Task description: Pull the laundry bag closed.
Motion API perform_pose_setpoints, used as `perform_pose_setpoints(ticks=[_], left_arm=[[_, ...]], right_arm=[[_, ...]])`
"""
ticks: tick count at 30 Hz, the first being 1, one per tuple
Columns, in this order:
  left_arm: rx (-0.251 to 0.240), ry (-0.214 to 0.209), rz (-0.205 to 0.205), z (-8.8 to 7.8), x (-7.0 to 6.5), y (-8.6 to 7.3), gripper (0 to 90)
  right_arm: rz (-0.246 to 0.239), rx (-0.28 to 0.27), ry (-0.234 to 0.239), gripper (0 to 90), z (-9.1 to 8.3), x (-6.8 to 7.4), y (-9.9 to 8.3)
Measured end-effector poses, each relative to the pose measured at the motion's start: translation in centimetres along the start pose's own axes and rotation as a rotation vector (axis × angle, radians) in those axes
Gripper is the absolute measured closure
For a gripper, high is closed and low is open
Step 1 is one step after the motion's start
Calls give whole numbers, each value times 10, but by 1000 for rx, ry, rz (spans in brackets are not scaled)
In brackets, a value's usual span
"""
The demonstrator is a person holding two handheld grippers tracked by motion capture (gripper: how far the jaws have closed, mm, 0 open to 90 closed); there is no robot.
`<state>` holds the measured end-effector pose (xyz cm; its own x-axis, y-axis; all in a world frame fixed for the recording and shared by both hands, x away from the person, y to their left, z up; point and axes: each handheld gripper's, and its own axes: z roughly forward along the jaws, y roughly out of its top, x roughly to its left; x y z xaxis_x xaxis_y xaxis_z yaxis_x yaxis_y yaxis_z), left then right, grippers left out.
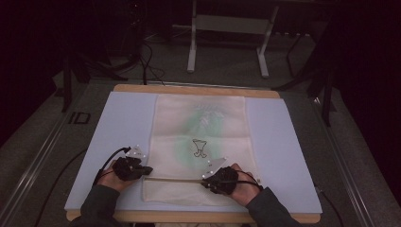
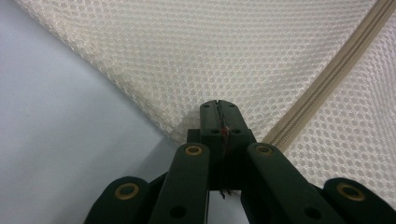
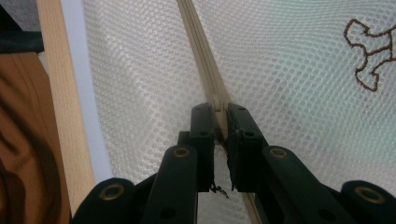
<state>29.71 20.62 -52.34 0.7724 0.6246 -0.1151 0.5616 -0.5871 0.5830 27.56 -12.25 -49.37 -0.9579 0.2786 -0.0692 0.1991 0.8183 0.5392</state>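
Cream mesh laundry bag (image 1: 201, 142) lies flat mid-way on the pale blue rectangular mat (image 1: 123, 127), zip (image 1: 177, 179) across its near end; left gripper (image 1: 147, 169) at bag's near-left edge, right gripper (image 1: 204, 182) on zip, near-right.

A cream mesh laundry bag (image 1: 201, 146) is laid flat on the pale blue table mat, its long side running away from the person. A honeycomb mesh weave is seen in both gripper views. A beige zipper (image 1: 175, 179) is run across the bag near its near edge; the bag's left edge is pinched and the zipper line is clamped. A dark outlined emblem (image 1: 200, 147) is stitched near the middle. A greenish item is faintly visible inside through the mesh.
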Motion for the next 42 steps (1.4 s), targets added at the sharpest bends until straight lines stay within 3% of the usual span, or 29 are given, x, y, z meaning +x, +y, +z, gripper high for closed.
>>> perform_pose_setpoints(ticks=[42], left_arm=[[5,5,4,0,-1,0,899]], right_arm=[[48,10,-45,822,-17,-9,-31]])
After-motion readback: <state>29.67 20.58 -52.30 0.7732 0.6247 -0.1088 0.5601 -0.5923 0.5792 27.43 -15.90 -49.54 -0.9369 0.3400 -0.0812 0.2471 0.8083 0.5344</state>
